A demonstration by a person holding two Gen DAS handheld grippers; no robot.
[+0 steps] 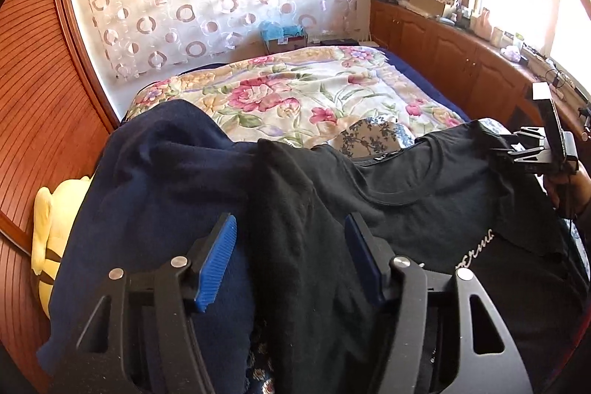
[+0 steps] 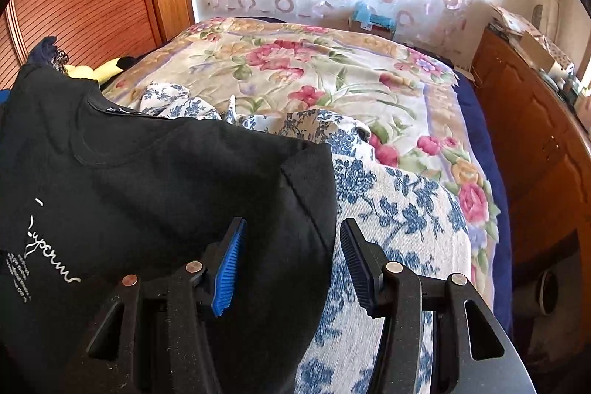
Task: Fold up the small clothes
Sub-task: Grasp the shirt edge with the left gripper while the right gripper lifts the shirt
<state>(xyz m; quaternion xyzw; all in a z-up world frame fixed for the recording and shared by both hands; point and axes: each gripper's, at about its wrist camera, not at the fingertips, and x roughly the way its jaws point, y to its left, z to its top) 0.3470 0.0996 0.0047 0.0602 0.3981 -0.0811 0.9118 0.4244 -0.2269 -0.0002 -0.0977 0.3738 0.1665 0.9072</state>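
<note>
A black T-shirt (image 1: 424,194) with white script print lies spread on the bed, collar away from me. My left gripper (image 1: 291,224) hovers over its left shoulder, where it overlaps a navy garment (image 1: 159,180). Its blue pads stand apart, with a ridge of black cloth between them that they do not pinch. In the right wrist view, my right gripper (image 2: 293,224) is over the T-shirt's (image 2: 147,172) right sleeve edge. Its jaws are also apart, one finger over black cloth and the other over a blue-flowered white cloth (image 2: 399,209). The left wrist view shows the right gripper (image 1: 517,150) at the far shoulder.
A pink-flowered blanket (image 1: 295,87) covers the bed beyond the clothes. A yellow plush toy (image 1: 48,228) lies at the left edge by a wooden slatted wardrobe (image 1: 37,80). Wooden cabinets (image 1: 461,61) with clutter on top run along the right. A person's hand (image 1: 565,187) holds the right gripper.
</note>
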